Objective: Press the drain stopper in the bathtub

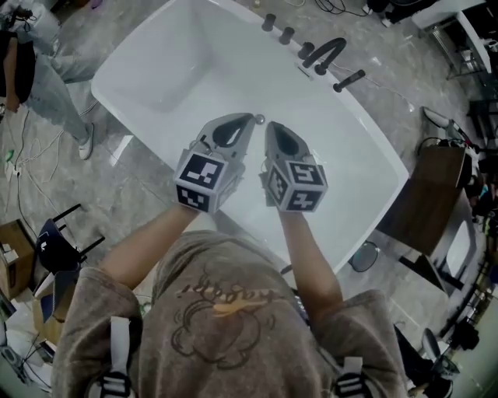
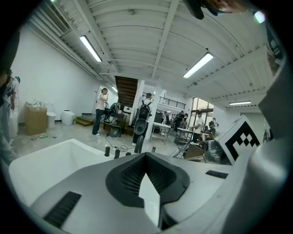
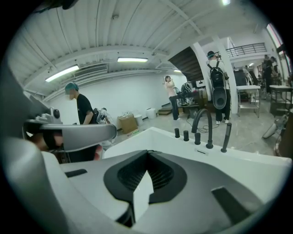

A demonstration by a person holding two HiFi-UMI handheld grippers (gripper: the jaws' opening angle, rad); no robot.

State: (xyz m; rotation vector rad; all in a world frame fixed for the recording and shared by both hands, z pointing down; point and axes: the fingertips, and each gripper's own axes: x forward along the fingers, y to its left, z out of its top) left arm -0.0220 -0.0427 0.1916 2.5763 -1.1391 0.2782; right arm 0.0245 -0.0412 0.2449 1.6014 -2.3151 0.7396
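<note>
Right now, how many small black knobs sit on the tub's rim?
3, in a row on the tub rim: the end knob, the middle knob, and the last knob beside the curved tap. None seems hidden.

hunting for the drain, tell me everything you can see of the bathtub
The bathtub is white, glossy and rectangular with rounded corners, a wide flat rim and a deep basin that looks dry. Black fittings, an arched spout among knobs, stand on its far rim. A small round drain stopper sits in its bottom. It stands on a grey floor.
</note>
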